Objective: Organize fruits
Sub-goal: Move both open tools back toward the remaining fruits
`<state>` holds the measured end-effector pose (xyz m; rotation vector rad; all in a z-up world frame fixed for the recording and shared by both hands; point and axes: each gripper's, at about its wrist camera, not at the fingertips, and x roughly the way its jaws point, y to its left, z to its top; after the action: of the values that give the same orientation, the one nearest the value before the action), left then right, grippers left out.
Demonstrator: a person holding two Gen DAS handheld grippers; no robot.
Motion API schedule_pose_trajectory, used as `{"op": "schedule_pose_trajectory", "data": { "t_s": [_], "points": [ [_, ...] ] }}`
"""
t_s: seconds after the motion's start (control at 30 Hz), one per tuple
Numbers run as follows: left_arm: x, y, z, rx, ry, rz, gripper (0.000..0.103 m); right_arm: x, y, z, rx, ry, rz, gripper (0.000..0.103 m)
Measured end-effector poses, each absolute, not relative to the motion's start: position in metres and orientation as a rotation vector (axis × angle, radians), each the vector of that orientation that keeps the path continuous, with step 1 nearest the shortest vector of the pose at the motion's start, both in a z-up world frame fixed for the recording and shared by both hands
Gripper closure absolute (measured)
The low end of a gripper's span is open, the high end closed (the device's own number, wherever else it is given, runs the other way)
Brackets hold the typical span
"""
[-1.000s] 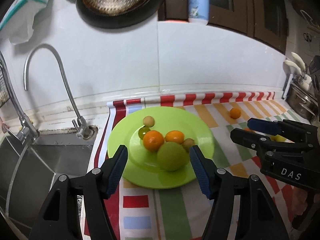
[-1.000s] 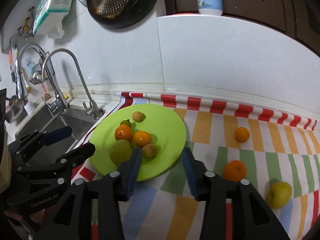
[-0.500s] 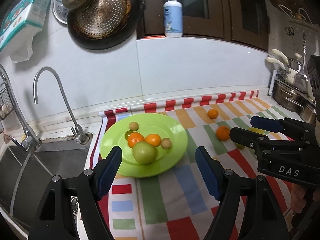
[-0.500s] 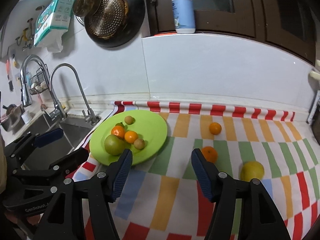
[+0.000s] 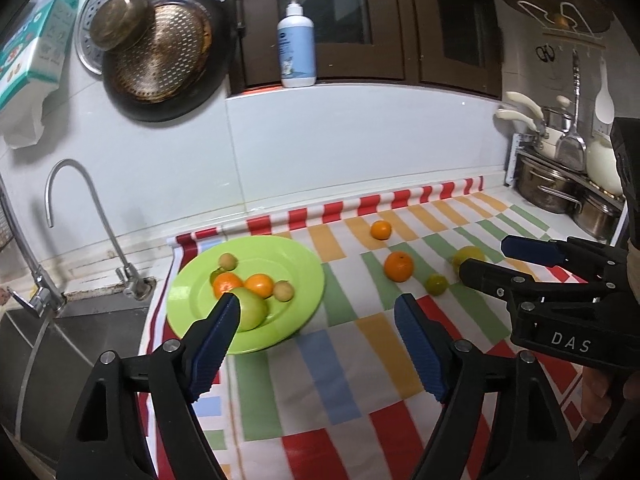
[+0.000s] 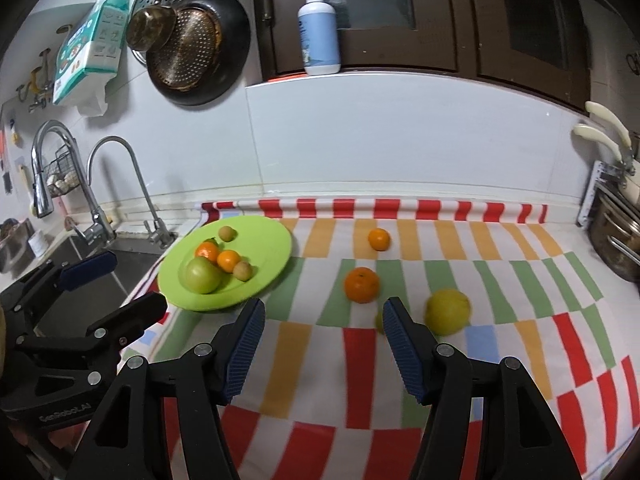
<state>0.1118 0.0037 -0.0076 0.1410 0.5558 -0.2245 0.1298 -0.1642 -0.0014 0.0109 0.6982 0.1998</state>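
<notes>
Orange (image 6: 361, 284) just beyond gaping right hand-held gripper (image 6: 323, 320).

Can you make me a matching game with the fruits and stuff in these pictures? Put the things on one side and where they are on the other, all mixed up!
Things:
1. green apple
2. big yellow fruit
3. soap bottle
4. frying pan

Places:
A. hanging on the wall
B. on the green plate
C. standing on the ledge under the cabinets
D. on the striped cloth, off the plate

Pairs: 1-B, 2-D, 3-C, 4-A
</notes>
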Motion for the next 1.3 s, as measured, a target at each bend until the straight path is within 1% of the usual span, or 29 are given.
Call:
{"op": "schedule_pose_trajectory", "data": {
  "t_s": [0.5, 1.3],
  "points": [
    [0.136, -0.036, -0.021, 0.174, 0.579, -0.312, 0.022, 0.137, -0.208, -0.012, 0.021, 0.723, 0.079, 0.041],
    [0.195, -0.095, -0.072, 0.234, 0.662, -0.506, 0.023, 0.185, -0.253, -0.071, 0.061, 0.843, 0.015, 0.041]
  ]
}}
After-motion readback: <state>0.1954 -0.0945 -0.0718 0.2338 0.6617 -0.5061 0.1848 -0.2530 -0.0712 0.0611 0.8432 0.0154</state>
